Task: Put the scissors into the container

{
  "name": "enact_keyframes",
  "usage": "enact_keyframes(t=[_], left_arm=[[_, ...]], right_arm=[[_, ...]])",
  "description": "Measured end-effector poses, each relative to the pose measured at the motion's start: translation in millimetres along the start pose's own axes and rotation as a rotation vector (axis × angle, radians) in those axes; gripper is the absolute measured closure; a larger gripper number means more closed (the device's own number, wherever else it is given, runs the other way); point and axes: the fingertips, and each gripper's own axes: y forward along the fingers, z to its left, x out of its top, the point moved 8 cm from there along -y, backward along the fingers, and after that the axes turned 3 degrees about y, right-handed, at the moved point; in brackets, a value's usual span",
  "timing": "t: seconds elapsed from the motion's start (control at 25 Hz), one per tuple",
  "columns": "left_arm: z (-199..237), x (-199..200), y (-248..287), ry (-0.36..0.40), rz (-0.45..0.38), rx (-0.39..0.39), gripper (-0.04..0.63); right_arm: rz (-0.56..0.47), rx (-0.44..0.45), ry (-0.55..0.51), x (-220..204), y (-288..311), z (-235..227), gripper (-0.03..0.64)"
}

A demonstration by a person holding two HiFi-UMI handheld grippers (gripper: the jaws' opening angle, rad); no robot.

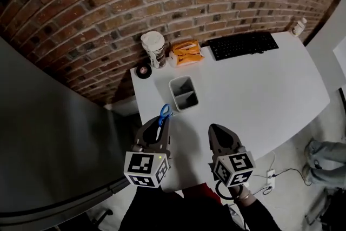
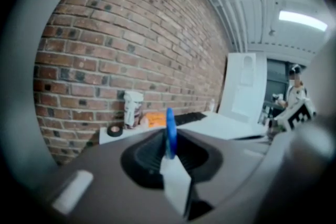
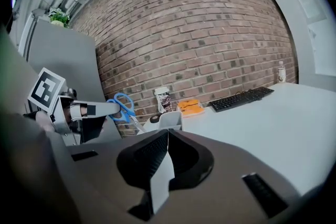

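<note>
My left gripper [image 1: 161, 123] is shut on the scissors [image 1: 165, 112]. Their blue handles stick out past the jaw tips, above the near left edge of the white table [image 1: 270, 100]. In the left gripper view the blue handle [image 2: 170, 131] stands edge-on between the jaws of the left gripper [image 2: 169, 153]. The grey open container [image 1: 184, 93], split into two compartments, sits just beyond the scissors. My right gripper [image 1: 215, 129] hangs beside it on the right, its jaws shut on nothing. The right gripper view shows its own closed jaws [image 3: 167, 135], the scissors [image 3: 122, 107] and the container [image 3: 170, 119].
At the back of the table along the brick wall stand a lidded cup [image 1: 154, 48], an orange packet [image 1: 186, 53], a black keyboard [image 1: 243, 45] and a small bottle [image 1: 299, 26]. A black tape roll [image 1: 144, 71] lies at the left corner. A grey panel [image 1: 48, 132] rises on the left.
</note>
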Motion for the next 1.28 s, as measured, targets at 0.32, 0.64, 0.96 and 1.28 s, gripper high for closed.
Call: enact_keyframes(t=[0.32, 0.64, 0.96, 1.28], left_arm=[[2, 23, 41, 0.006, -0.024, 0.008, 0.549], [7, 38, 77, -0.017, -0.059, 0.016, 0.549], [25, 24, 101, -0.106, -0.057, 0.015, 0.549], [41, 2, 118, -0.187, -0.031, 0.002, 0.549]], right_arm=[[0.006, 0.037, -0.033, 19, 28, -23, 0.607], [-0.015, 0.040, -0.041, 39, 56, -37, 0.607], [0.002, 0.020, -0.046, 39, 76, -36, 0.607], [0.050, -0.005, -0.054, 26, 94, -39, 0.607]])
